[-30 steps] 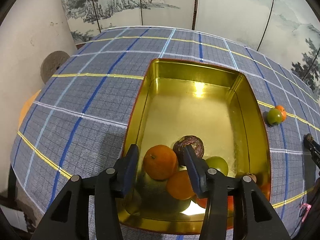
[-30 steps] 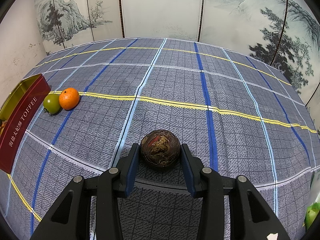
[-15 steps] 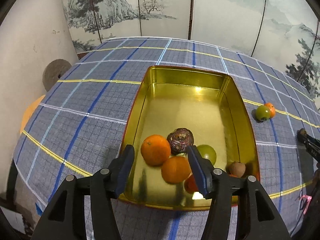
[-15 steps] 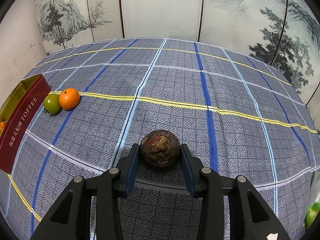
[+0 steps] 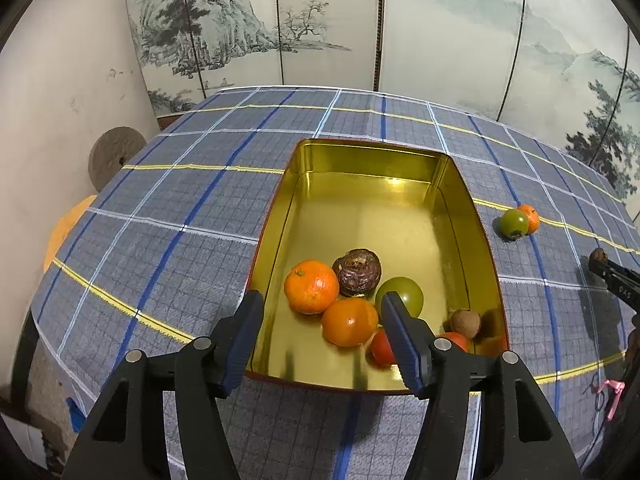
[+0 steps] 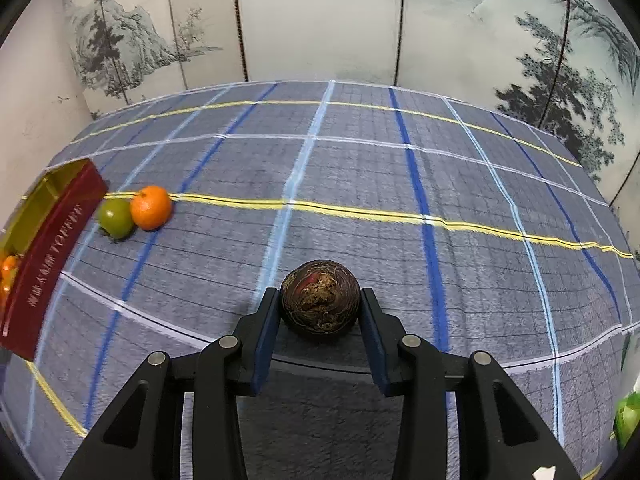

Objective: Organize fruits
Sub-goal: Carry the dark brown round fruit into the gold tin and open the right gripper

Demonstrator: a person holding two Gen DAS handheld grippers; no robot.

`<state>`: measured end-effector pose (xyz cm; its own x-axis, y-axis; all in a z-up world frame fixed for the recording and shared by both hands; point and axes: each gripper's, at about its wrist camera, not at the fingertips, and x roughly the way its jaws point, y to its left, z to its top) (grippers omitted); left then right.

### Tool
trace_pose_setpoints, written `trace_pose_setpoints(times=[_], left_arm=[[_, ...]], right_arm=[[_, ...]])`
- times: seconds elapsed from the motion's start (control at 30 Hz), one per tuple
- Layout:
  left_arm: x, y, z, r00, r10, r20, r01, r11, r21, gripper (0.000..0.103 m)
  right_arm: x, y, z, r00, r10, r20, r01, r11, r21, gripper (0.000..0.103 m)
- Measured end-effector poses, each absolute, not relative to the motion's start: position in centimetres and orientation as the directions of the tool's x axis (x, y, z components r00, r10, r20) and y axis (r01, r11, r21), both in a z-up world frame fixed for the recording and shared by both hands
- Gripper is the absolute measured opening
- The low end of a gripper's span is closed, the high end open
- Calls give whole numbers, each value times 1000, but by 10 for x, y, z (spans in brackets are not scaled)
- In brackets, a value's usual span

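Note:
A gold tin (image 5: 486,256) with red outer walls sits on the checked tablecloth and holds several fruits: two oranges (image 5: 311,287), a dark brown fruit (image 5: 357,273), a green one (image 5: 404,294), red ones and a small brown one (image 5: 465,323). My left gripper (image 5: 320,312) is open and empty, above the tin's near end. My right gripper (image 6: 320,306) is shut on a dark brown round fruit (image 6: 320,298), just above the cloth. A green fruit (image 6: 115,218) and an orange (image 6: 151,207) lie together on the cloth beside the tin (image 6: 52,248).
A painted folding screen stands behind the table. The right gripper shows at the right edge of the left wrist view (image 5: 612,276). Something green (image 6: 626,420) lies at the right wrist view's lower right edge. A grey disc (image 5: 116,156) leans by the left wall.
My left gripper has pulled back and up from the fruits in the tin, still open. My right gripper has lifted slightly with the dark fruit and shifted its view.

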<state>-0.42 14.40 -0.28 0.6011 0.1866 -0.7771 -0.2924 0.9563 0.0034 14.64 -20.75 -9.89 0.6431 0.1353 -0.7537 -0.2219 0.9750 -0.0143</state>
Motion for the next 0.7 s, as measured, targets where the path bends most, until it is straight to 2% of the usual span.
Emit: trace_pose_setpoints(times=[0.3, 0.7], left_arm=[[-11, 149, -4, 602, 191, -775, -308, 952, -5, 62], [-30, 177, -2, 597, 215, -773, -371, 928, -28, 62]], right_arm=[[129, -158, -72, 634, 251, -731, -345, 938, 22, 37], [86, -51, -40, 551, 461, -696, -596, 801, 60, 37]])
